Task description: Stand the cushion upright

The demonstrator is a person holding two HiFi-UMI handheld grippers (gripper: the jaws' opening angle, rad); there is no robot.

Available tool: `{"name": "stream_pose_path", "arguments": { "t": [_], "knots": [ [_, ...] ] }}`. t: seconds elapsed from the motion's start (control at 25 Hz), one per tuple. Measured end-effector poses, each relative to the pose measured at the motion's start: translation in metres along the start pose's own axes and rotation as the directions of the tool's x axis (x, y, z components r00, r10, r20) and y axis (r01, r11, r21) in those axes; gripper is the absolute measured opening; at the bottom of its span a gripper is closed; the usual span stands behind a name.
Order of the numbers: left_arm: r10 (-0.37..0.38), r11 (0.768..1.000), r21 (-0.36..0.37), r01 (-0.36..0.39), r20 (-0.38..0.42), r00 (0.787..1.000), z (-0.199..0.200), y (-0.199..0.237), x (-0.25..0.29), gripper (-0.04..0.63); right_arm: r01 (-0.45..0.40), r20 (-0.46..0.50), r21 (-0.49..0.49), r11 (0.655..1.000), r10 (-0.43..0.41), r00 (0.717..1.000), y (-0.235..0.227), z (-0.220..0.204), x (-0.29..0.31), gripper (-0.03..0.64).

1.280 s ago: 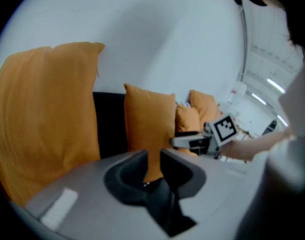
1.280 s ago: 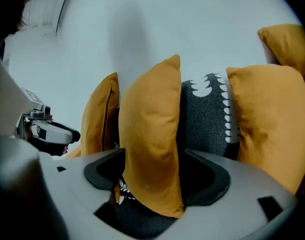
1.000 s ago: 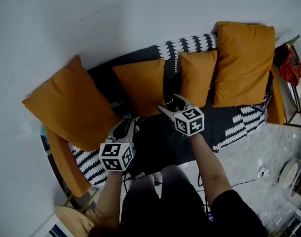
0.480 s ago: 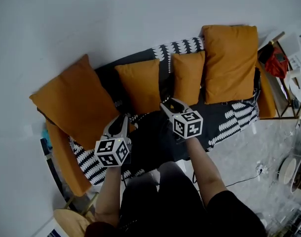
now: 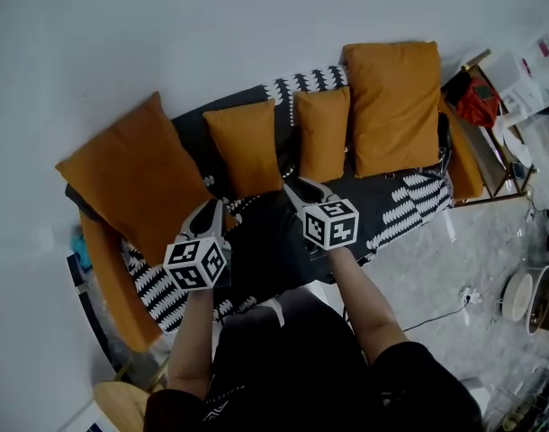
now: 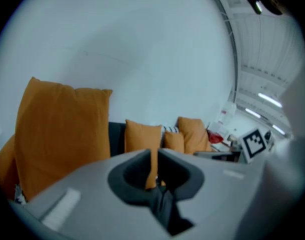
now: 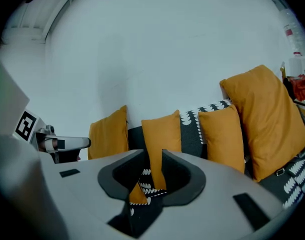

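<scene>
- We look down on a sofa (image 5: 409, 207) with a black-and-white patterned cover, set against a white wall (image 5: 256, 25).
- Four orange cushions stand upright along its back: the large left cushion (image 5: 135, 174), the left small cushion (image 5: 247, 144), the right small cushion (image 5: 322, 133) and the large right cushion (image 5: 393, 106).
- Our left tongs (image 5: 209, 212) hang before the seat, jaws all but together, gripping nothing.
- Our right tongs (image 5: 297, 190) are just beside them, clear of the cushions. Their jaws have just been closing and remain narrowly apart, with nothing between them.
</scene>
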State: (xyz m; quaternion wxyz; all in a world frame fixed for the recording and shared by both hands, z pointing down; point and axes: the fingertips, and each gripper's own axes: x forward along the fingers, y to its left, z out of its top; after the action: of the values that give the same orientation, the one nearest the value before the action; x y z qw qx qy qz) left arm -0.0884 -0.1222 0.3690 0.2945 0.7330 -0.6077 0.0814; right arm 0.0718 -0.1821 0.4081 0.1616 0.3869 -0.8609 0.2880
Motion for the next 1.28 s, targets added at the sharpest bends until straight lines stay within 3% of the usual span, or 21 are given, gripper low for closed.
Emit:
{"name": "stream_pose_path", "arguments": {
  "t": [0.24,0.6,0.8,1.28],
  "knots": [
    [-0.023,1.0,0.014,0.023,0.004,1.0,-0.002,-0.009,-0.018,0.032,0.031,0.031,0.012,0.999,-0.031,0.999,0.013,-0.001,-0.029,0.044],
    [-0.05,0.998,0.029,0.049,0.017,0.999,-0.002,-0.018,-0.038,0.018,0.068,0.054,0.006,0.998,-0.069,0.996,0.027,0.001,-0.059,-0.003],
    [-0.059,0.997,0.041,0.059,0.016,0.998,0.0,-0.018,-0.048,0.014,0.083,0.068,0.032,0.996,-0.084,0.994,0.035,0.003,-0.069,-0.005],
    [-0.068,0.997,0.047,0.068,0.007,0.998,-0.002,-0.014,-0.058,0.009,0.143,0.065,-0.012,0.99,-0.142,0.988,0.046,-0.003,-0.081,-0.008]
  ]
}}
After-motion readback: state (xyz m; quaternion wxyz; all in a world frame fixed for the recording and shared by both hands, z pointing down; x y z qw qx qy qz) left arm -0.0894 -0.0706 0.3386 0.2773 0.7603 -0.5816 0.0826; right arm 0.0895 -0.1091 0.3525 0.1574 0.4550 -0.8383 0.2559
